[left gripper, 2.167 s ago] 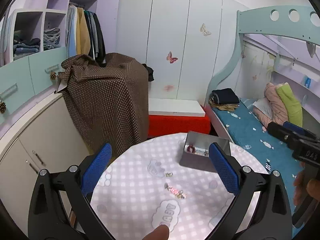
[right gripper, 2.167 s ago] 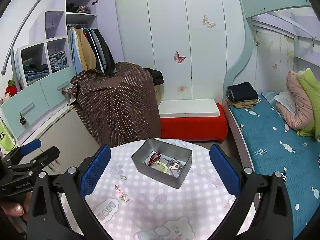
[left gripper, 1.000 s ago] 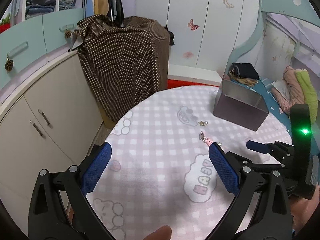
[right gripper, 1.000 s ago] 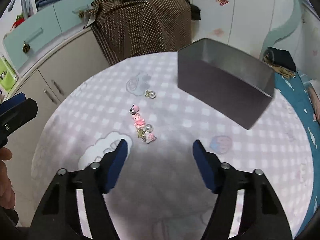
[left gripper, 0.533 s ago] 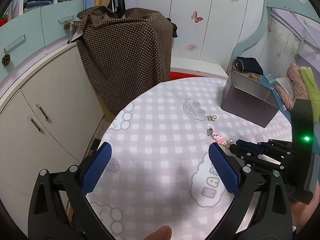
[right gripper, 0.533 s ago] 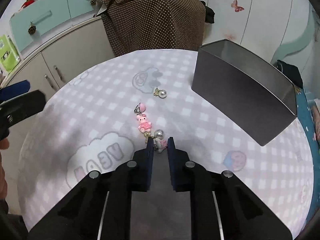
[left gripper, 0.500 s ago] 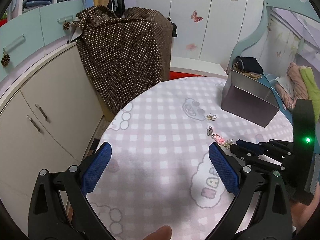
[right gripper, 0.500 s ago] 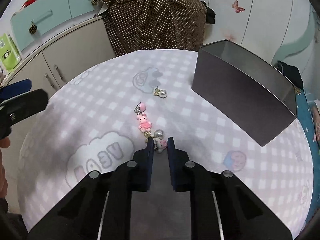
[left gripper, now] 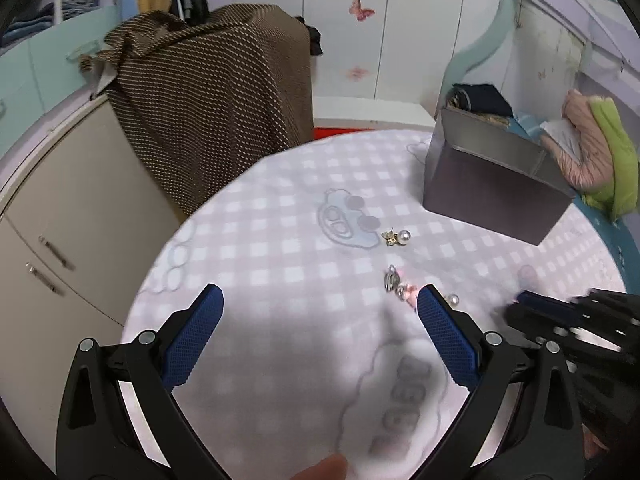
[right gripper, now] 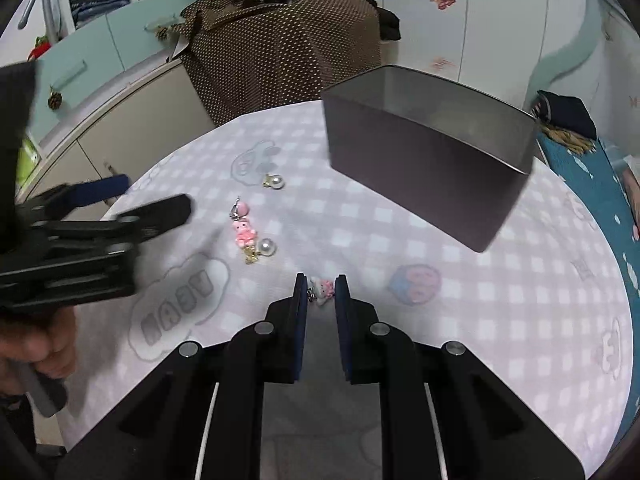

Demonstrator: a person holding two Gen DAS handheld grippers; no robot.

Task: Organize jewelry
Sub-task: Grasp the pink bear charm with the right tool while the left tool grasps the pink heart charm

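Observation:
My right gripper (right gripper: 321, 292) is shut on a small pink-and-white charm (right gripper: 323, 289), held just above the checked tablecloth. A pink bear charm with a pearl (right gripper: 247, 235) lies to its left, also in the left wrist view as the bear charm (left gripper: 405, 293). Farther back lies a pearl earring (right gripper: 274, 181), the same pearl earring (left gripper: 398, 238). The grey metal tin (right gripper: 424, 160) stands at the back right. My left gripper (left gripper: 320, 314) hangs open over bare cloth, its right pad close to the bear charm. The right gripper (left gripper: 524, 305) shows blurred at the right.
The round table (left gripper: 280, 240) wears a pink checked cloth with cartoon prints. A brown dotted cover (left gripper: 224, 80) drapes furniture behind it, cabinets (left gripper: 60, 208) stand left, and a bed (right gripper: 592, 184) lies right. The left gripper (right gripper: 120, 216) and a hand reach in from the left.
The right gripper closed on the small charm and drew it away from the bear charm and pearl. The left gripper came lower and closer to the jewelry.

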